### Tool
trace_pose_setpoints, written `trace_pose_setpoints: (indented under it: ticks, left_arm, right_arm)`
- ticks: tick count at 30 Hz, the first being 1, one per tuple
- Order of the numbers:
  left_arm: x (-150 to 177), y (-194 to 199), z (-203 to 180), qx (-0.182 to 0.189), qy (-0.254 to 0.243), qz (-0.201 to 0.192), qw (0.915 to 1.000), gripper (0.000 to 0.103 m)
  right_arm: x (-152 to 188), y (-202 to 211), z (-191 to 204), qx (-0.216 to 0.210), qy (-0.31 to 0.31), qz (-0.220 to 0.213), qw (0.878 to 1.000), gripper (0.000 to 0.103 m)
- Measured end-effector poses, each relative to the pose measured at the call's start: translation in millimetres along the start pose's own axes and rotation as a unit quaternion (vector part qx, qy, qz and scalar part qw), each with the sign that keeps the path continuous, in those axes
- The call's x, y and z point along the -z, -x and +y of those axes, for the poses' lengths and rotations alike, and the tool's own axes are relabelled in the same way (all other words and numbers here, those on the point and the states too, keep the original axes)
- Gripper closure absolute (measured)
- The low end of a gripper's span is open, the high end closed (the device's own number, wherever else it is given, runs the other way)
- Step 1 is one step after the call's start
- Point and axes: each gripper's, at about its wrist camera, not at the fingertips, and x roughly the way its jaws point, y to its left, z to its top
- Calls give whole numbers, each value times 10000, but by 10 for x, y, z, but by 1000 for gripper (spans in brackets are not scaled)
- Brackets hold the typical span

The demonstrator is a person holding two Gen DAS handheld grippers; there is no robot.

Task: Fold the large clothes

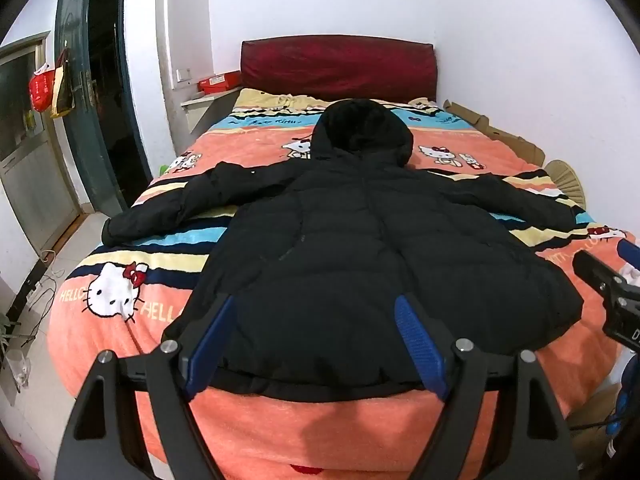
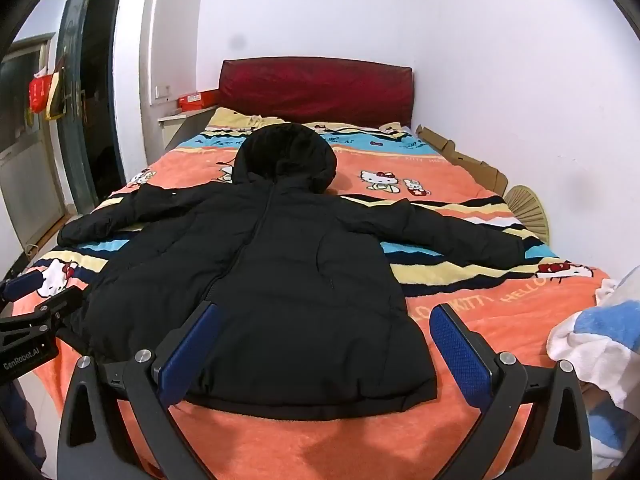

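both pairs of fingers stand spread wide and hold nothing. the left gripper [image 1: 316,344] hangs over the near hem of the black jacket [image 1: 360,248], and the right gripper [image 2: 328,352] hangs over the same hem more to the right side, its right finger [image 2: 460,352] above the bare blanket [image 2: 320,440]. i judge they are open like this because the folding is not yet begun and each one must first choose a place to take the cloth.

the jacket lies flat on the bed, front side up with the zipper [image 2: 256,232] in the middle, so it is ready for folding. further away both sleeves are stretched out to the sides, the left sleeve [image 1: 168,208] reaching almost to the bed edge, the right sleeve [image 2: 460,232] toward the wall. the hood [image 1: 360,128] points to the red headboard [image 1: 336,64]. a folded cardboard [image 1: 500,136] lies along the wall side.
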Motion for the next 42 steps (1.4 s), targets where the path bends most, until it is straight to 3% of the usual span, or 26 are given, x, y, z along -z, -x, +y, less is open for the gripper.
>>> trace_pose_setpoints:
  ticks: [33, 42]
  left_arm:
    - [29, -162, 40, -48, 168, -14, 9998, 23]
    - [24, -278, 48, -84, 133, 167, 9997, 23]
  right_arm:
    - [39, -269, -7, 15, 12, 250, 9997, 0]
    - [12, -353, -10, -9, 24, 319, 9995, 1]
